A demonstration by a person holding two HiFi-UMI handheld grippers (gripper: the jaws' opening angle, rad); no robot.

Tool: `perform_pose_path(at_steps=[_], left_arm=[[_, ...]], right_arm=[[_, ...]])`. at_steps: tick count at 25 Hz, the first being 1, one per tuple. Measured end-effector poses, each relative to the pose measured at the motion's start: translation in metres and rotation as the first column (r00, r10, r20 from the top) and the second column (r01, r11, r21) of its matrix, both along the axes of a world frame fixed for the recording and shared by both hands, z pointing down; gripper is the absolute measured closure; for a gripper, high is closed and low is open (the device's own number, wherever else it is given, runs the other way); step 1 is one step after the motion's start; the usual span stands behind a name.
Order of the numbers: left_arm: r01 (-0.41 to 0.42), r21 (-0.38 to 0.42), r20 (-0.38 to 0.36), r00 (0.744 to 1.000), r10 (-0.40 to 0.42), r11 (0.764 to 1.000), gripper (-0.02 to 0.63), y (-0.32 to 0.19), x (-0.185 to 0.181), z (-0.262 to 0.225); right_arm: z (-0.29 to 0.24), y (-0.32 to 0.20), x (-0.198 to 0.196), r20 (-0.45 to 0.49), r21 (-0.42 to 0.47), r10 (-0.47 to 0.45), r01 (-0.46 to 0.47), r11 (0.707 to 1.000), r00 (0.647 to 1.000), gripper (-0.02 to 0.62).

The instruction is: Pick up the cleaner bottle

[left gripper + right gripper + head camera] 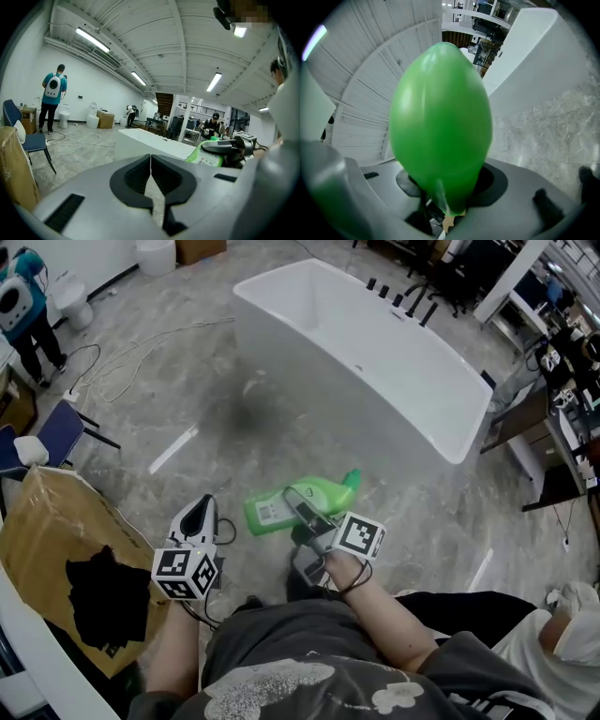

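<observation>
The green cleaner bottle (281, 506) with a white label hangs above the floor, lying on its side, cap toward the bathtub. My right gripper (305, 510) is shut on its middle. In the right gripper view the bottle (440, 122) fills the picture and sits deep between the jaws of the right gripper (445, 199). My left gripper (200, 514) hangs to the left of the bottle, apart from it, with nothing in it. Its jaws meet in the left gripper view, where the left gripper (151, 180) is shut and the bottle (206, 153) shows at the right.
A white bathtub (441, 399) stands ahead on the grey marble floor. At the left are a cardboard box (52, 531) and a blue chair (58, 430). Cables (131, 357) trail over the floor. A person (23, 310) stands far left beside a toilet (73, 298).
</observation>
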State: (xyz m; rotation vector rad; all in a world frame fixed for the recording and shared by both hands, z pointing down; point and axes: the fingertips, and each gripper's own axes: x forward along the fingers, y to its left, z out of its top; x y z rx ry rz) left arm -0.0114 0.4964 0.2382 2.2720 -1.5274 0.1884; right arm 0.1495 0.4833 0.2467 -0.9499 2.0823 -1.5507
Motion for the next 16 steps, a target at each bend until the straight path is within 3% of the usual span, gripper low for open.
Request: perform_pose_path(at_steps=[10,16], left_arm=[[-0.005,0.011,-0.025,1.0,0.006,1.0,0.591,0.07,-0.047,0.013],[-0.018,0.013,-0.026,0.999,0.018,1.0,0.591,0.1,-0.054,0.002]], right_arm=[[0.004,0.073,-0.049,-0.021,0.008,-0.018,0.018,1.0,1.0,0.397],[-0.009,0.101,-0.054,0.0,0.0,0.006,-0.006,1.0,1.0,0.397]])
